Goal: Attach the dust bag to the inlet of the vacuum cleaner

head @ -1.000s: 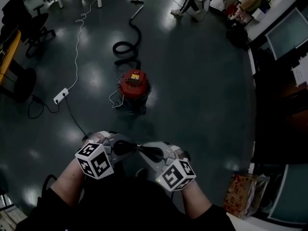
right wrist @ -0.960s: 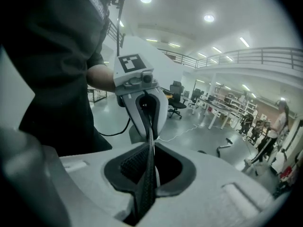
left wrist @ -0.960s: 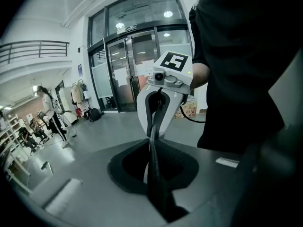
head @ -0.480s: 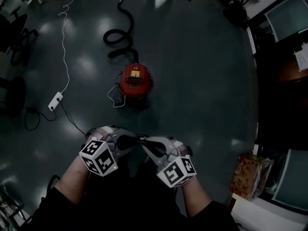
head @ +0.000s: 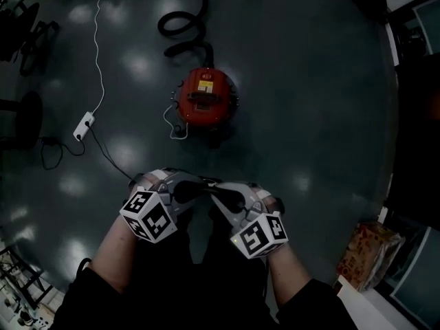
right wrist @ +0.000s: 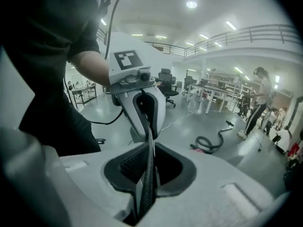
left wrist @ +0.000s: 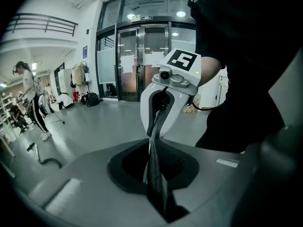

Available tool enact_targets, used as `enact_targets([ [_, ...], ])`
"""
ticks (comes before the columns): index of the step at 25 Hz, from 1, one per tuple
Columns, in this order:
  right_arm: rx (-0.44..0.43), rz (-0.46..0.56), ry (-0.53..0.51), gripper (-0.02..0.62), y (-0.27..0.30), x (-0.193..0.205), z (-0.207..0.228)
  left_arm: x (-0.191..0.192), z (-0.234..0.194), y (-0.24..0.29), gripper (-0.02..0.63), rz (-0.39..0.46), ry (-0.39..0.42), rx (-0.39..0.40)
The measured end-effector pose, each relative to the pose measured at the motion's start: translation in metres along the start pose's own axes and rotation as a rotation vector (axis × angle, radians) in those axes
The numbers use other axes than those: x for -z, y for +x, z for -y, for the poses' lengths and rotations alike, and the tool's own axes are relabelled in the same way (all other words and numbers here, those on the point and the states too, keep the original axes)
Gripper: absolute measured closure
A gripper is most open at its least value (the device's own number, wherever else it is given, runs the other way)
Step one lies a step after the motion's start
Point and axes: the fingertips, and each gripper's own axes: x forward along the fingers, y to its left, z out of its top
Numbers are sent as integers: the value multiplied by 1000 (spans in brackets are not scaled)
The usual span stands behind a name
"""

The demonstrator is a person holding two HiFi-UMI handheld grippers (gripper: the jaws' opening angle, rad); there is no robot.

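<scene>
Both tools point inward, tip to tip, in front of the person's dark clothing. The left gripper [head: 201, 183] is clenched, its ribbed pads pressed flat together, and the right gripper [head: 217, 188] is closed the same way. I can make out nothing between either pair.

Well ahead of them the vacuum cleaner [head: 206, 96] stands on the glossy dark floor [head: 309, 102]. It is a round red canister with a black handle across its top and a pale label. A white cord [head: 172, 128] loops at its left side. Its black hose [head: 182, 27] coils away beyond it.
</scene>
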Motion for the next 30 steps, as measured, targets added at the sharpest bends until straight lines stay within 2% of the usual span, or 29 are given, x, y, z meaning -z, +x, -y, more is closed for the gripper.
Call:
enact_targets([
  [7, -39, -3, 29, 561, 44, 65, 24, 49, -27, 59, 574, -38, 2, 26],
  [16, -78, 1, 39, 560, 98, 139, 35, 115, -41, 120, 574, -54, -55, 6],
  [21, -91, -12, 64, 560, 129, 176, 38, 154, -46, 153, 574, -51, -64, 5],
  [30, -91, -26, 39, 558, 176, 228, 45, 206, -59, 194, 574, -31, -73, -17],
])
